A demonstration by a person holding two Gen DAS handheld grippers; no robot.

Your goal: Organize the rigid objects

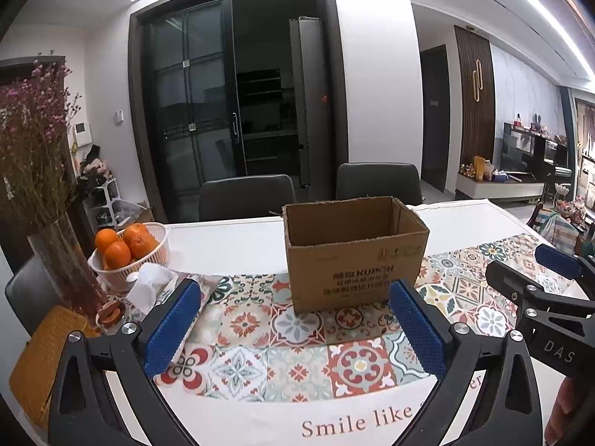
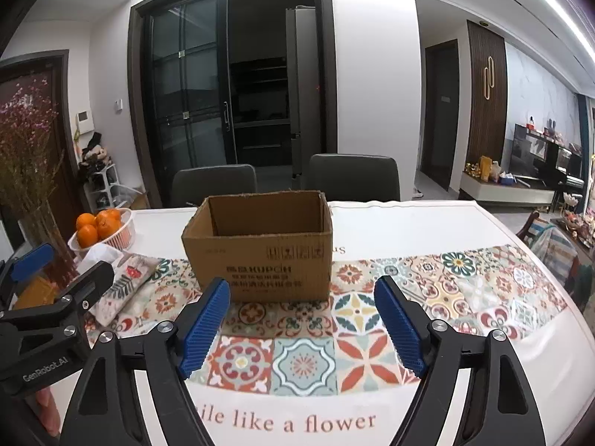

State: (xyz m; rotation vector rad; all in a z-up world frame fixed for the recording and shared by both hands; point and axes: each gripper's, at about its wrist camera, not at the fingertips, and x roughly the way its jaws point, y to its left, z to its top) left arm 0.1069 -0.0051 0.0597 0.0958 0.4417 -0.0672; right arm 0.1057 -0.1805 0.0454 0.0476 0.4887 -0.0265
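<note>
An open brown cardboard box (image 1: pixel 353 256) (image 2: pixel 260 249) stands upright on the patterned tablecloth, a little beyond both grippers; its inside floor is hidden by the near wall. My left gripper (image 1: pixel 297 297) is open wide with nothing between its blue pads. My right gripper (image 2: pixel 301 297) is open too, and empty. In the left wrist view the right gripper (image 1: pixel 535 267) shows at the right edge; in the right wrist view the left gripper (image 2: pixel 63 264) shows at the left edge.
A white basket of oranges (image 1: pixel 130 249) (image 2: pixel 102 228), a tissue pouch (image 1: pixel 156 286) (image 2: pixel 122 278) and a glass vase of dried purple flowers (image 1: pixel 63 267) stand at the left. A yellow woven thing (image 1: pixel 41 364) lies near left. Two dark chairs (image 1: pixel 245 195) stand behind the table (image 2: pixel 427 223).
</note>
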